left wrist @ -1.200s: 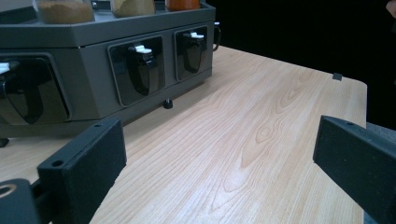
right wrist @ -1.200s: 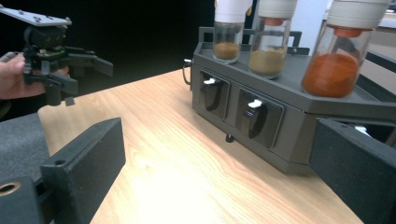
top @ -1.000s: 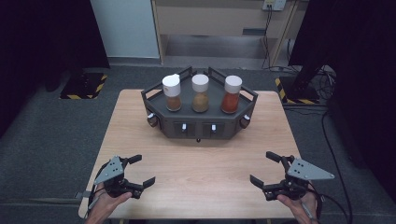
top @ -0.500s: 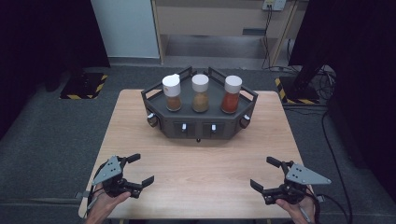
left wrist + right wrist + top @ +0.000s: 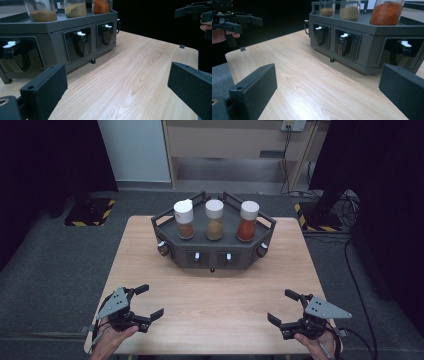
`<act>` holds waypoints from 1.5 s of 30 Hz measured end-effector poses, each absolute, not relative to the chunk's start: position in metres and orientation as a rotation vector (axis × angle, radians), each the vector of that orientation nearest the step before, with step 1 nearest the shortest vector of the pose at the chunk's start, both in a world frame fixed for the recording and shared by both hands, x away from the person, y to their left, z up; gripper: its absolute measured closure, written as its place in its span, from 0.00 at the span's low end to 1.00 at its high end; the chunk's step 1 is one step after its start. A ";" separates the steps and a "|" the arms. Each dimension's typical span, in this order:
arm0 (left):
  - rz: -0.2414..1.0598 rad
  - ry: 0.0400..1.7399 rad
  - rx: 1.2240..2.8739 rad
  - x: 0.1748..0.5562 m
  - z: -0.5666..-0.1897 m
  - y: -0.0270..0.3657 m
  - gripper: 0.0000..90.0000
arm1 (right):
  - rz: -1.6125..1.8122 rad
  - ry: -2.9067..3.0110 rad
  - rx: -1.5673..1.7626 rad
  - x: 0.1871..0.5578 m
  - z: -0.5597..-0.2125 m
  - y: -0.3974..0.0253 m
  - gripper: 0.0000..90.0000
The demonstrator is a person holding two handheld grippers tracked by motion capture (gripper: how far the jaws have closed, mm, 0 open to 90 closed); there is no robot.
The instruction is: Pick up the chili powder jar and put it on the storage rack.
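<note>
A light wooden table (image 5: 215,295) stands on grey carpet in a dim room, with a pale panel and a wooden cabinet behind it and yellow-and-black striped mats on the floor at either side. At the table's near left corner a hand (image 5: 107,340) holds the left gripper (image 5: 145,302), its jaws spread wide apart with nothing between them, resting low over the wood and angled toward the middle of the table. Toward the far edge, centred between the left and right edges, sits a dark grey rack (image 5: 215,255) with angled sides, small white-tipped levers along its front face and round knobs at its front corners. On top of it three white-capped jars stand upright in a row: the left jar (image 5: 184,219) holds brown powder, the middle jar (image 5: 215,220) a tan powder, and the right jar (image 5: 248,221) an orange-red one. The rack is well apart from both grippers. At the near right corner the other hand (image 5: 317,342) holds the right gripper (image 5: 284,307), jaws likewise wide apart and empty, pointed inward over the bare wood. In the left gripper view the rack's levers (image 5: 80,33) face the camera beyond its two black jaws.
</note>
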State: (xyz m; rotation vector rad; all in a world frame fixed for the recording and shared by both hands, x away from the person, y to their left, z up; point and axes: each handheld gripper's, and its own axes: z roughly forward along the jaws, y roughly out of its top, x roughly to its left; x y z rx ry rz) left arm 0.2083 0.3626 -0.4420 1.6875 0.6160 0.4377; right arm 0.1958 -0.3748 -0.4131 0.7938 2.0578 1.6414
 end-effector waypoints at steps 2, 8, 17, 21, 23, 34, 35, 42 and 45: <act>0.438 0.615 1.685 0.208 -0.442 0.363 0.01 | 1.645 2.055 0.798 0.197 -0.414 -0.375 0.03; 0.440 0.603 1.673 0.208 -0.444 0.364 0.01 | 1.636 2.046 0.803 0.197 -0.417 -0.375 0.03; 0.437 0.597 1.659 0.210 -0.445 0.365 0.01 | 1.634 2.027 0.815 0.197 -0.419 -0.375 0.03; 0.442 0.593 1.657 0.210 -0.446 0.365 0.01 | 1.644 2.017 0.830 0.198 -0.421 -0.377 0.03; 0.443 0.591 1.657 0.210 -0.446 0.365 0.01 | 1.646 2.013 0.831 0.198 -0.422 -0.377 0.03; 0.447 0.589 1.638 0.213 -0.448 0.365 0.01 | 1.658 1.984 0.838 0.200 -0.427 -0.377 0.04; 0.447 0.589 1.636 0.213 -0.448 0.365 0.01 | 1.659 1.984 0.843 0.200 -0.427 -0.377 0.04; 0.446 0.596 1.620 0.214 -0.450 0.367 0.01 | 1.651 1.985 0.842 0.201 -0.428 -0.376 0.04; 0.446 0.597 1.616 0.214 -0.450 0.367 0.01 | 1.658 1.981 0.847 0.202 -0.428 -0.377 0.03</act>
